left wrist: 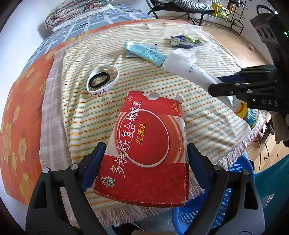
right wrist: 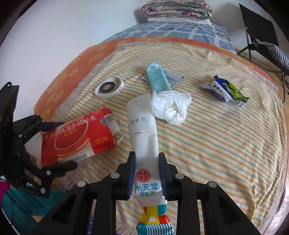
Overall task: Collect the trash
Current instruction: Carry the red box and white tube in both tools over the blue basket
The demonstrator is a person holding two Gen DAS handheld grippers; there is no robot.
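Cardboard is clamped nearest the left camera: a red box point(left wrist: 144, 151), torn open at its far end, is held by its sides between the two fingers of the left tool point(left wrist: 146, 159), lifted over the near edge of the striped blanket point(left wrist: 207, 123) that covers the bed. Below that edge a blue basket point(left wrist: 234, 173) is partly seen. In the right view a long white wet-wipe packet point(right wrist: 144, 144) is gripped between the narrowly spaced fingers of the right tool point(right wrist: 147, 173), its colourful end hanging back toward the camera and its far end reaching out over the blanket. Just beyond the packet's tip a crumpled white tissue point(right wrist: 171, 106) is seen, touching a pale blue tube point(right wrist: 158, 79) that lies over a flat grey sachet point(right wrist: 173, 77). To the left of these a white wristband point(right wrist: 109, 87) rests on the blanket with a black ring point(right wrist: 108, 86) inside it. Farther right, well apart from the rest, a blue and green snack wrapper point(right wrist: 224, 91) is lying. At the head of the bed a folded floral quilt point(right wrist: 176, 9) is stacked.
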